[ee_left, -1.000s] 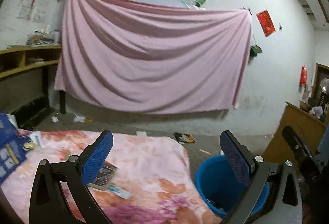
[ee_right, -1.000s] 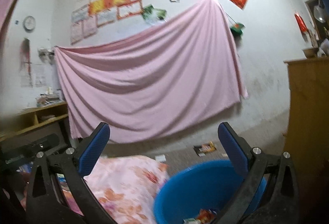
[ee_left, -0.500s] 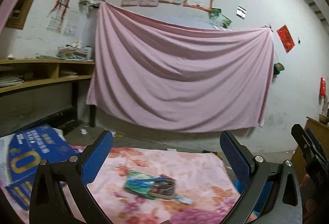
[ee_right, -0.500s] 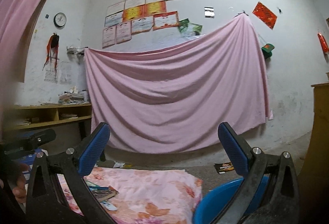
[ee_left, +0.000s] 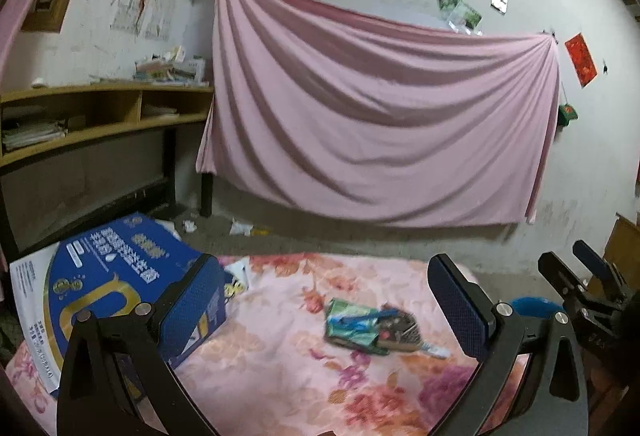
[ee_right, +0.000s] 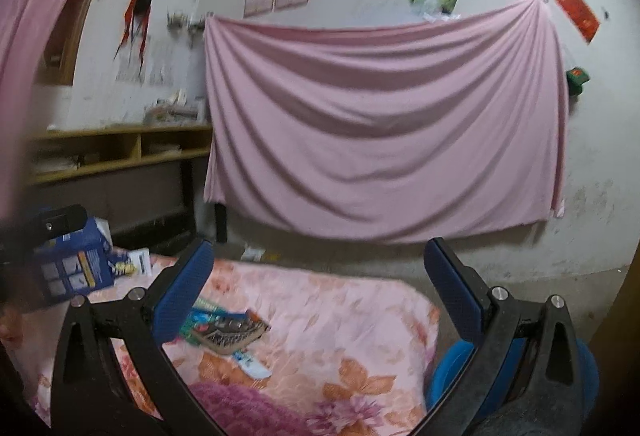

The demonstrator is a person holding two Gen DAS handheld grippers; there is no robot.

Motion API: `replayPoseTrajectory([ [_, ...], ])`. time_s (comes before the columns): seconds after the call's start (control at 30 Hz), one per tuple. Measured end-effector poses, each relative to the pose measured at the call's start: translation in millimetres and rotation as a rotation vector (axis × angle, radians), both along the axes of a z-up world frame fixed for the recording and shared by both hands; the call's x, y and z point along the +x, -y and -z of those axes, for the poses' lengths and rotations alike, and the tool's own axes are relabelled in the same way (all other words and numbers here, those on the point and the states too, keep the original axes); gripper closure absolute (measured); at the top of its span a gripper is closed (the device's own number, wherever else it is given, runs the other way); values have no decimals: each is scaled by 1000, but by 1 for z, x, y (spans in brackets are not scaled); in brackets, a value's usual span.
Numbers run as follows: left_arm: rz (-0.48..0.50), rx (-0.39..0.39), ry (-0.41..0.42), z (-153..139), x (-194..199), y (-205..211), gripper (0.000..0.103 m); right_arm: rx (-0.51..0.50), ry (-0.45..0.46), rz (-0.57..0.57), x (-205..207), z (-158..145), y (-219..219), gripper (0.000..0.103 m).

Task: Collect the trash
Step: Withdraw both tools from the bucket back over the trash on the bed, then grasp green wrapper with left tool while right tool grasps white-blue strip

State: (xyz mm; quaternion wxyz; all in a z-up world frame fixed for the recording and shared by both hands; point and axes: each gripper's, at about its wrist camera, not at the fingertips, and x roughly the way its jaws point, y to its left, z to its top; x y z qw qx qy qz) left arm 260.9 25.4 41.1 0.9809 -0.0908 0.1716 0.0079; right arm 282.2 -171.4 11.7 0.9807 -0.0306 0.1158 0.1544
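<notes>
On the pink floral bedspread [ee_left: 280, 356] lies a crumpled green-and-dark foil wrapper pile [ee_left: 370, 324], mid-cloth; it looks light, crinkly and slippery, best pinched at a raised edge. Off the cloth's right side, the blue plastic bucket [ee_right: 452, 372] hides its contents. Left gripper [ee_left: 324, 302] and right gripper [ee_right: 320, 288] both spread wide, holding nothing.

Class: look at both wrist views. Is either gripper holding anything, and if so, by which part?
Nothing is held. The left gripper and right gripper are both open, above the wrappers on the floral cloth.
</notes>
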Motion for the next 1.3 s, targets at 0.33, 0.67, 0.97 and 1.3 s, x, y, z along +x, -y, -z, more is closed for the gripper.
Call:
replayPoseTrajectory([
  [0.33, 85, 14, -176, 33, 32, 5, 2, -58, -239, -72, 34, 33, -16, 0],
  [0.67, 202, -114, -407, 69, 77, 5, 35, -110, -475, -168, 59, 64, -32, 27],
  [0.97, 262, -243, -524, 88, 108, 2, 53, -156, -636, -257, 74, 88, -48, 30],
  [1.3, 296, -299, -578, 96, 126, 6, 77, -174, -731, -309, 84, 103, -58, 48],
])
